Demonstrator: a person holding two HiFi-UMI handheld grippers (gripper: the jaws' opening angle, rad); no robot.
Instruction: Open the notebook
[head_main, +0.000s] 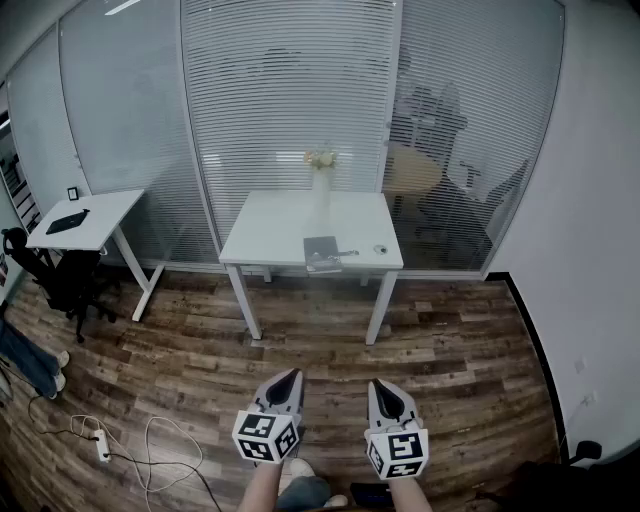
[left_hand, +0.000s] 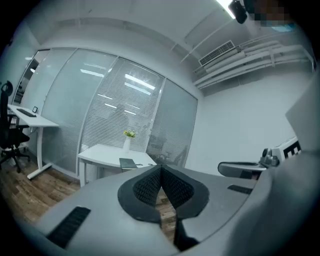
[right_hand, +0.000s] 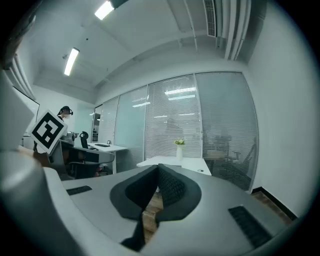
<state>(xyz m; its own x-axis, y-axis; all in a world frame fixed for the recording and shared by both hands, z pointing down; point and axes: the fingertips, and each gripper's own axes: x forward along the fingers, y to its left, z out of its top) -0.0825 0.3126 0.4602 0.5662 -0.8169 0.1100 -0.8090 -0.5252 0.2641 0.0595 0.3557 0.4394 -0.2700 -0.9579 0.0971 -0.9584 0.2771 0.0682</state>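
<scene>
- Nearest to me, the left tongs (head_main: 289, 378) and the right tongs (head_main: 378, 386) are both clenched on nothing. They are held side by side over the wood floor (head_main: 450, 350), well short of the counter.
- Only the head view shows the floor low at the left, where a power strip (head_main: 103, 446) lies with its loose cable.
- The left gripper view catches the right tongs at its right edge. The right gripper view catches the left one's marker cube (right_hand: 47, 131), and past it a person (right_hand: 64, 115) whom no other view shows.
- Ahead stands the white counter (head_main: 280, 225). The notebook (head_main: 322, 253) lies flat near its front edge, looking closed and well apart from both tongs. A small round thing (head_main: 380, 249) sits to its right.
- The left gripper view shows the notebook too. In the right gripper view I cannot pick it out.
- Behind the notebook a white vase (head_main: 321, 188) stands upright, holding pale flowers (head_main: 320, 158).
- Farthest off is the glass wall (head_main: 290, 90) with its blinds. A second desk (head_main: 100, 212) and a dark chair (head_main: 50, 272) stand at the left.
</scene>
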